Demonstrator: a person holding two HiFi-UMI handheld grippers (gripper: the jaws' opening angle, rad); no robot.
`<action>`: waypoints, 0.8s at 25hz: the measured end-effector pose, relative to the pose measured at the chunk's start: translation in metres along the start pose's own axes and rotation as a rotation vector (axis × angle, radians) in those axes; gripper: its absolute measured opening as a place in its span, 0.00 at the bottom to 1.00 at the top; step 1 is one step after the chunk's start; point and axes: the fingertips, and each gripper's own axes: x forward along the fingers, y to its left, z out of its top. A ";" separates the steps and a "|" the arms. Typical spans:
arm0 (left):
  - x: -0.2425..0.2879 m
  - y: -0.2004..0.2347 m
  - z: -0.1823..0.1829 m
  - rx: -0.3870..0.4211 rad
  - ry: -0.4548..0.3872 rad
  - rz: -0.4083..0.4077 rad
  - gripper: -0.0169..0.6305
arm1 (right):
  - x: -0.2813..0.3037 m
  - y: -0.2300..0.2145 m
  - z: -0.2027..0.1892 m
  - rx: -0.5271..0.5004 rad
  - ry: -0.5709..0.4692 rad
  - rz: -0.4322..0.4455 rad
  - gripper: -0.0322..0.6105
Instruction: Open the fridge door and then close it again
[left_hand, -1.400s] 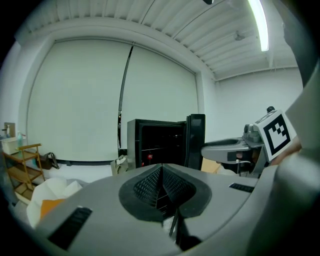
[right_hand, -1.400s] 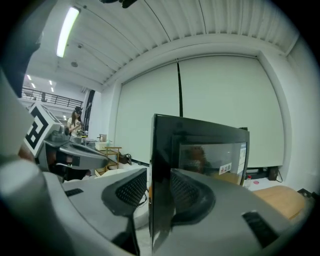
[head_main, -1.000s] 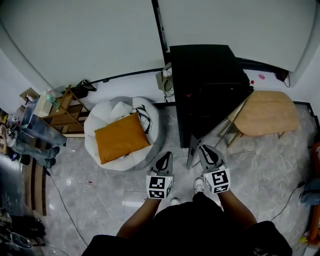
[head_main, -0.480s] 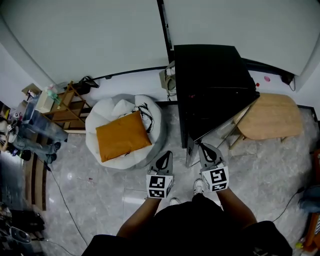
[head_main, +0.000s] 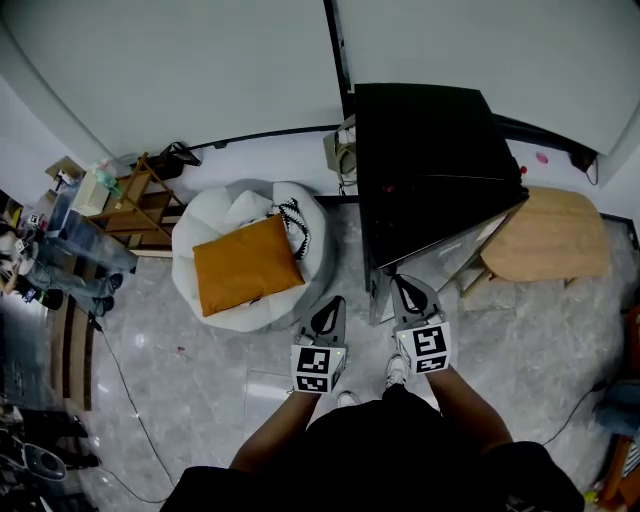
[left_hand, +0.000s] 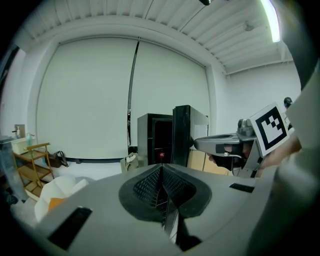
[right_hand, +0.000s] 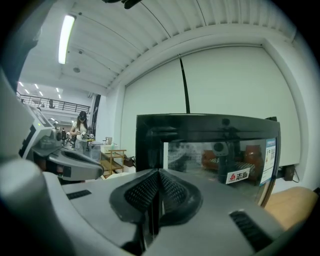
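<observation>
Facing the fridge door (right_hand: 212, 145), left gripper (head_main: 333, 308) and right gripper (head_main: 404, 288) sit closed.

— Where does the fridge (head_main: 430, 150) stand, seen from the person?

— At about one o'clock, by the far wall. Its door (head_main: 440, 250) stands ajar, the free edge pointing back toward the person.

— What's around it?

— The table (head_main: 545, 235) sits just beside it at two o'clock. The beanbag (head_main: 230, 215) lies at eleven o'clock, with a cushion (head_main: 247, 265) on top. Farther out, at ten o'clock, a shelf rack (head_main: 135, 205) stands against the wall.

— And the grippers?

— Both are ahead of the person. The left gripper (head_main: 335, 305) is at twelve o'clock, near the beanbag's rim. The right gripper (head_main: 400, 285) is close by the door's free edge, and I can't tell whether it touches.
</observation>
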 end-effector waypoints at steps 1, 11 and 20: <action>0.001 -0.001 0.000 0.001 0.003 -0.002 0.06 | 0.003 0.000 0.001 0.010 -0.001 -0.001 0.08; 0.007 0.002 0.003 -0.004 0.002 0.017 0.06 | 0.035 -0.005 0.009 0.006 -0.020 -0.004 0.08; 0.016 0.009 0.008 -0.008 -0.017 0.042 0.06 | 0.059 -0.011 0.013 -0.035 -0.013 0.015 0.08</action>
